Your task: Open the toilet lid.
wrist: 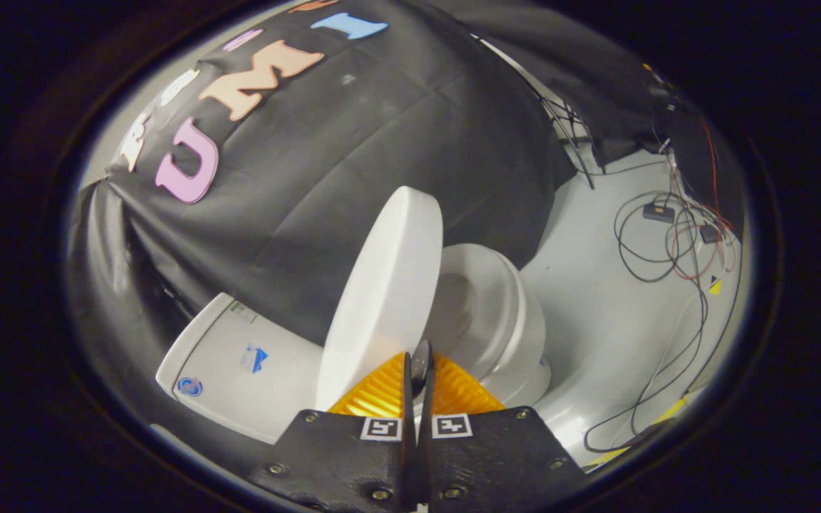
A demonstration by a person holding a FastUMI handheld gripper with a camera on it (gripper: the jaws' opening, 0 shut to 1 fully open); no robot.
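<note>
The toilet lid (pixel 382 299) is white and stands raised, tilted up from the bowl, with its smooth outer face turned toward the tank side and its edge toward the camera. It rises just ahead of the fingers, and its lower rim meets them. Beside the lid, the toilet seat (pixel 485 299) and the open bowl under it are visible, white and rounded, and the toilet base (pixel 528 370) goes down to the floor. On the other side of the lid lies the white tank (pixel 239 363), which carries some small stickers. The floor (pixel 596 299) is pale grey and smooth. Several thin cables (pixel 667 242), black and red, lie in loops on it well apart from the toilet, with small dark boxes among them. Behind the toilet hangs the black cloth wall (pixel 353 157) of the booth, with folds in it. The gripper (pixel 419 370) has its two fingers drawn nearly together, with only a narrow slit between them, and the thin lower rim of the lid sits in this slit, so the fingers seem to pinch the lid edge.
</note>
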